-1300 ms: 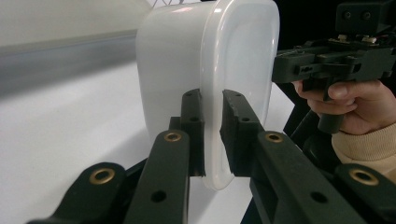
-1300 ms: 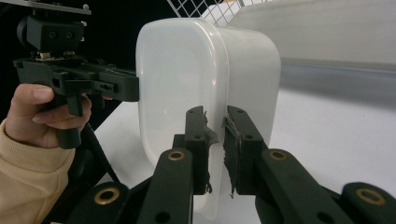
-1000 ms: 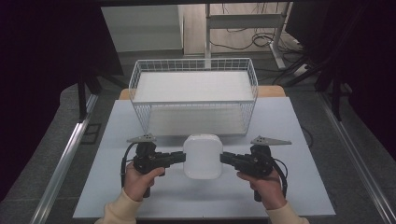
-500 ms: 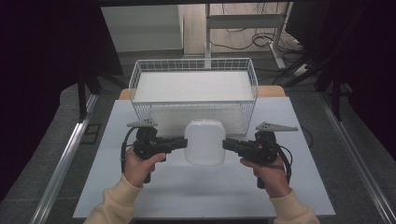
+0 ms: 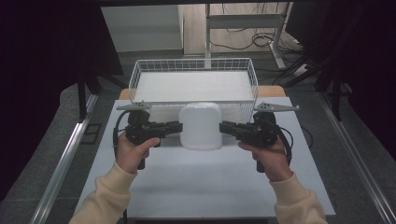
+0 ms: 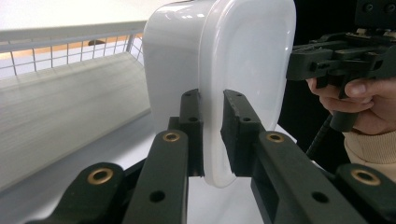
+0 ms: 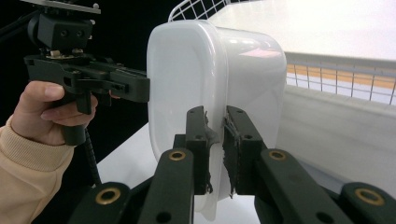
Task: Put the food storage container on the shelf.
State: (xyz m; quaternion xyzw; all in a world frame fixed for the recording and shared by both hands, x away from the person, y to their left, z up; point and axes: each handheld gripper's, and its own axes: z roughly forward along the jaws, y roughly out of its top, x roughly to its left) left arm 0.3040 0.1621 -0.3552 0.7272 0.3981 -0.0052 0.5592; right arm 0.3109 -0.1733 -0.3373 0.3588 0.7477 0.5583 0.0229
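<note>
A white plastic tub [image 5: 201,126] with rounded corners hangs in the air just in front of the wire basket [image 5: 194,61], open side down. My left gripper [image 5: 179,127] is shut on its left rim and my right gripper [image 5: 222,127] is shut on its right rim. In the left gripper view the two black jaws [image 6: 212,100] pinch the thin rim of the tub [image 6: 233,60]. The right gripper view has the jaws [image 7: 215,116] clamped on the opposite rim of the tub [image 7: 205,65], and their pads [image 7: 233,154] look worn.
The white wire basket has a pale flat liner [image 5: 191,86] and stands at the far edge of the light table [image 5: 201,186]. Dark floor, metal rails [image 5: 60,163] and desk legs with cables [image 5: 243,32] surround the table.
Both hands have lifted the tub off the table and carried it up and a little forward, toward the basket's front wall. Both grips stay the same.
</note>
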